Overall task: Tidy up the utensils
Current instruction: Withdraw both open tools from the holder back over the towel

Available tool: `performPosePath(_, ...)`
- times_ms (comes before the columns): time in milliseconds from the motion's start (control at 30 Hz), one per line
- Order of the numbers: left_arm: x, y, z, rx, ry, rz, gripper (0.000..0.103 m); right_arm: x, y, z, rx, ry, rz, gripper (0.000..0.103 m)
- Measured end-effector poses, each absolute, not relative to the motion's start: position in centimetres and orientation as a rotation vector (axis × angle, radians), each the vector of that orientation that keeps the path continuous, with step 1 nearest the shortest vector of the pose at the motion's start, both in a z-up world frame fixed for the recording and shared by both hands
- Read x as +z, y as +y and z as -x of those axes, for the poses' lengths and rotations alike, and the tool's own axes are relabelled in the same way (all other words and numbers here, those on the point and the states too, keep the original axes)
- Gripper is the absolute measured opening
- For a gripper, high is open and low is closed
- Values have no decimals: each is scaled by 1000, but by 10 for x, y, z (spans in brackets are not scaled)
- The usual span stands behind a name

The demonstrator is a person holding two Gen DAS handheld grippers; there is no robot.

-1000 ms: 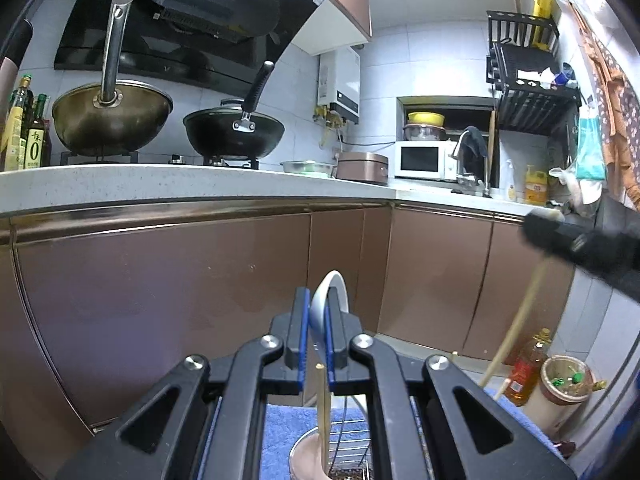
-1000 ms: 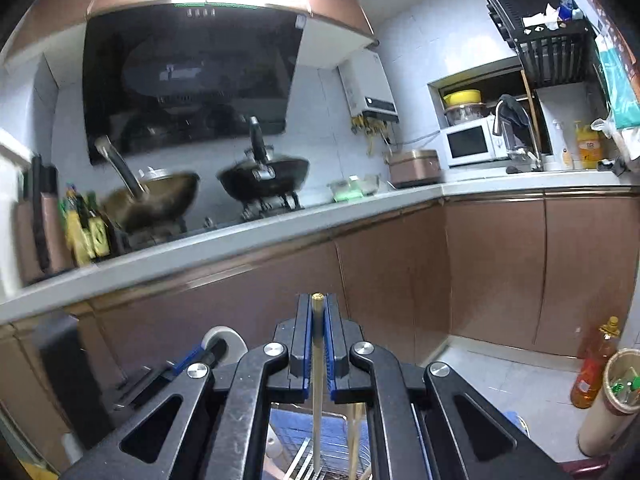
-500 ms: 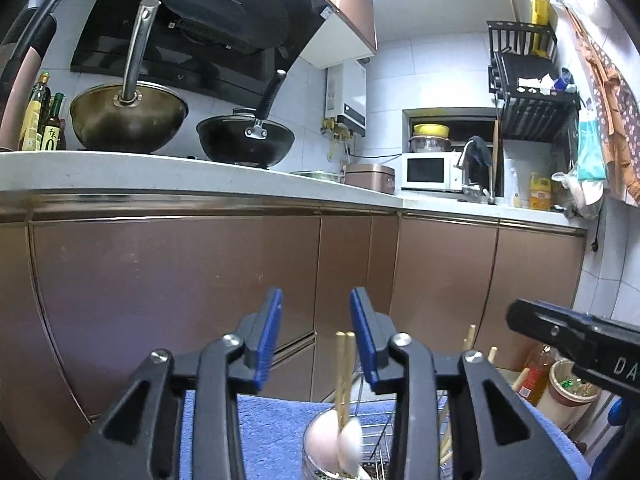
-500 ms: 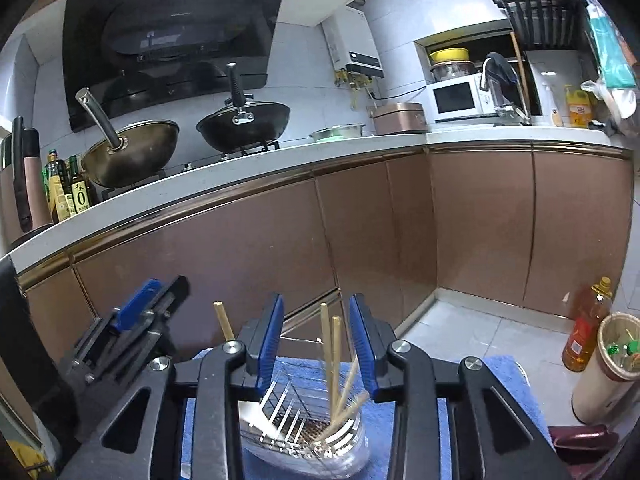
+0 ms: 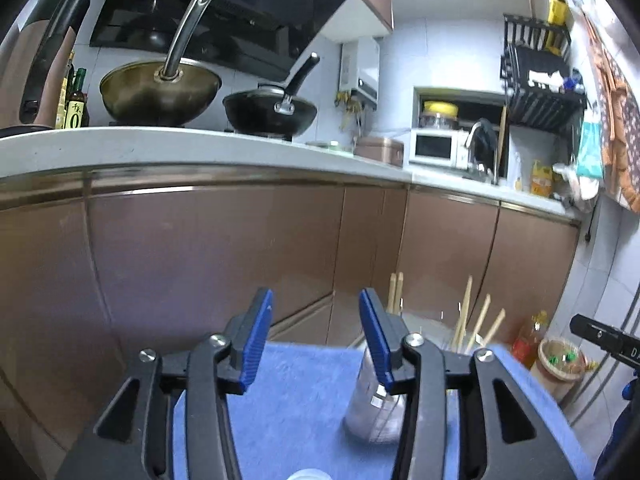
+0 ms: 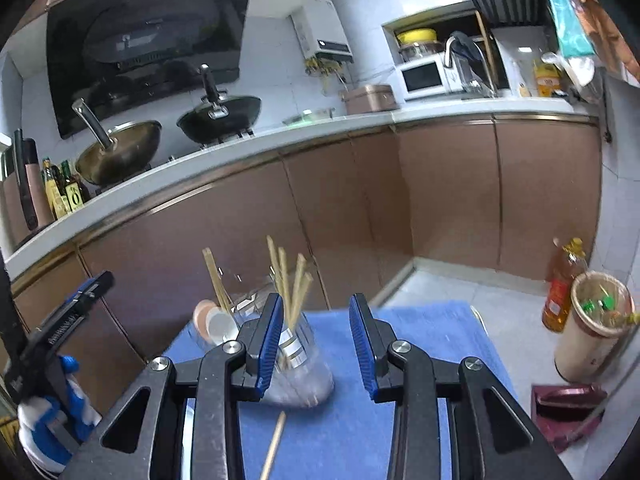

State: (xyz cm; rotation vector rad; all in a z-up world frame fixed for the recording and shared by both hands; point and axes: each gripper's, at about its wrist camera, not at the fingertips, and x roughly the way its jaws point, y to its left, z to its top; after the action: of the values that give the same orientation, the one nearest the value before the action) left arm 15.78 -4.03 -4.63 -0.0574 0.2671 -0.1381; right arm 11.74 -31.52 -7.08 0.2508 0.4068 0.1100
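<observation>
Both tools hovered over the blue cloth-covered table point(image 6: 420, 332). The left gripper point(image 5: 314, 336) had its blue-padded jaws spread wide with nothing between them. The right gripper point(image 6: 314, 344) was just as wide apart and just as empty. The clear, shiny utensil holder point(image 6: 298, 364) stood on the cloth, just behind the right gripper's left finger, and in the left wrist view that holder point(image 5: 370, 396) showed partly hidden behind the left gripper's right finger. A bundle of pale wooden chopsticks point(image 6: 290, 284) stood up out of it, fanning apart at the tips. A white spoon point(image 6: 218, 322) leaned at the holder's left side. One loose wooden chopstick point(image 6: 274, 444) lay on the cloth, near the holder but outside it.
</observation>
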Motion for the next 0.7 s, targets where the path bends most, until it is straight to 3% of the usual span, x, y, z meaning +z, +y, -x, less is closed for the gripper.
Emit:
performPosePath(133,-53,-39,-133,-126,296,11,58,-89,-319,-99,96,476,-258,32)
performPosePath(700,-58,-42,-75,-138,372,-51,62,-110,-295,-50,89,599,-239,34)
